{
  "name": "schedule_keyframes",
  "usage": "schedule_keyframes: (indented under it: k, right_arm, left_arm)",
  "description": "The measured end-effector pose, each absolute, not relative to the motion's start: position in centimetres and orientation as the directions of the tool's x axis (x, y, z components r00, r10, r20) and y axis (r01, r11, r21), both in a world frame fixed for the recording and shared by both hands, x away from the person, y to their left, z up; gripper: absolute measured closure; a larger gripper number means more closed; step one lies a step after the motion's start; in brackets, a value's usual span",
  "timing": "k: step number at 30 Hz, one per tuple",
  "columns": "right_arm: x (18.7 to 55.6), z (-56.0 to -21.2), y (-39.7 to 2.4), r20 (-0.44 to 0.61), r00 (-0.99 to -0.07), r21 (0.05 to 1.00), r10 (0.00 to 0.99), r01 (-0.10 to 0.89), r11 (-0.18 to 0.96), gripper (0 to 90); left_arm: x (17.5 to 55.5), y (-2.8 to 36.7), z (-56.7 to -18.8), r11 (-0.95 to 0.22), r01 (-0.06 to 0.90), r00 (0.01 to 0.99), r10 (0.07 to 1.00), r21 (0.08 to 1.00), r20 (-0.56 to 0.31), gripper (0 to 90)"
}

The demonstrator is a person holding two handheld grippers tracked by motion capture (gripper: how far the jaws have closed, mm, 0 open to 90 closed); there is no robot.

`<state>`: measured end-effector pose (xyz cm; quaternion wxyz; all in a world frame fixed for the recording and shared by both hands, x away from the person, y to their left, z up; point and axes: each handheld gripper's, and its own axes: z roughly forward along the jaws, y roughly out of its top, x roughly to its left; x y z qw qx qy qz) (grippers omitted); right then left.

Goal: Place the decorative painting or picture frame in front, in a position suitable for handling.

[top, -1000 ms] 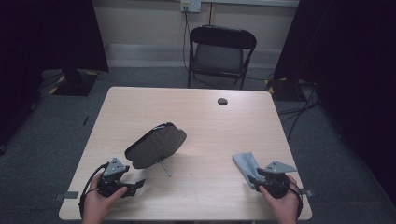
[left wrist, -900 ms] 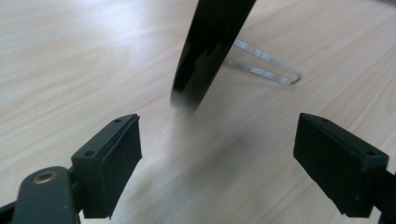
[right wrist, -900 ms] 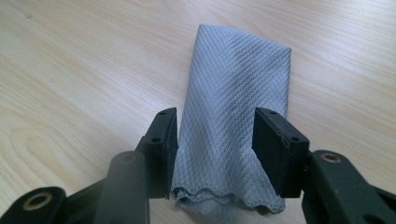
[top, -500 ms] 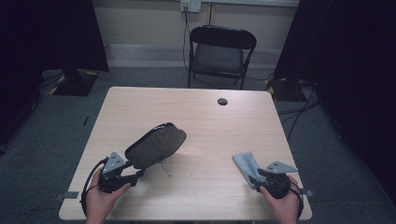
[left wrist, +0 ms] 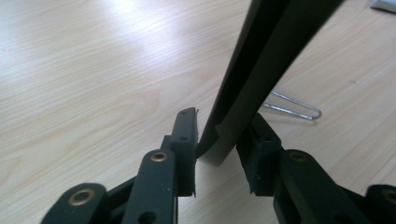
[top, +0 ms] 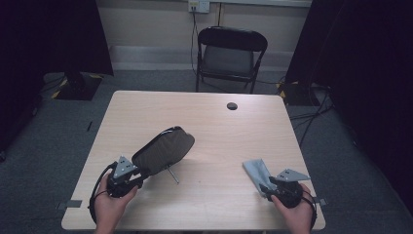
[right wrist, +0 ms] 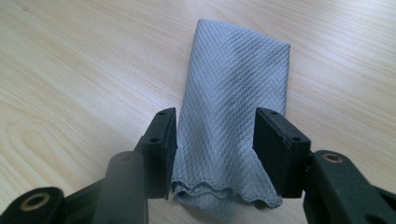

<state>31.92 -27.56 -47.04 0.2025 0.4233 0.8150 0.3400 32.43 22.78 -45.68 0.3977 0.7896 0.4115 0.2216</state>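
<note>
A dark oval panel point(top: 163, 151) with a thin wire stand point(top: 171, 174) leans tilted on the wooden table point(top: 219, 126). My left gripper point(top: 141, 171) is at the panel's lower left edge. In the left gripper view the panel's edge point(left wrist: 266, 56) sits between the jaws of my left gripper point(left wrist: 219, 135), which have just been closing and now press on it from both sides, with the wire stand point(left wrist: 294, 105) behind. My right gripper point(top: 265, 187) holds a folded grey cloth point(top: 255, 170) near the table's front right. The cloth point(right wrist: 233, 79) is bunched between the pads of my right gripper point(right wrist: 215, 135).
A small black round disc point(top: 232, 106) lies at the far side of the table. Behind the table stands a black folding chair point(top: 231, 53). Dark curtains hang at both sides, and cables run on the grey floor.
My left gripper has shifted slightly toward the panel's lower edge and its jaws have closed on it. The right gripper and the cloth have stayed put.
</note>
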Motion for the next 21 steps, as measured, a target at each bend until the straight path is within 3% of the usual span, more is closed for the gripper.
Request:
schedule_keyframes:
  k: [8,15,21]
  right_arm:
    - [31.9,-47.0,-27.5,-0.050,-0.560,0.726,0.827,0.549,0.415,50.0]
    - [32.0,-46.9,-27.6,-0.052,-0.559,0.726,0.828,0.548,0.416,49.6]
    - [32.0,-47.0,-27.7,-0.053,-0.557,0.725,0.829,0.549,0.416,48.9]
  left_arm:
    - [33.5,22.5,-45.9,-0.300,0.492,0.532,0.847,0.818,-0.010,77.1]
    - [33.8,22.3,-45.9,-0.278,0.509,0.524,0.851,0.815,-0.037,76.7]
    - [33.5,21.5,-45.6,-0.360,0.480,0.550,0.834,0.800,0.046,78.7]
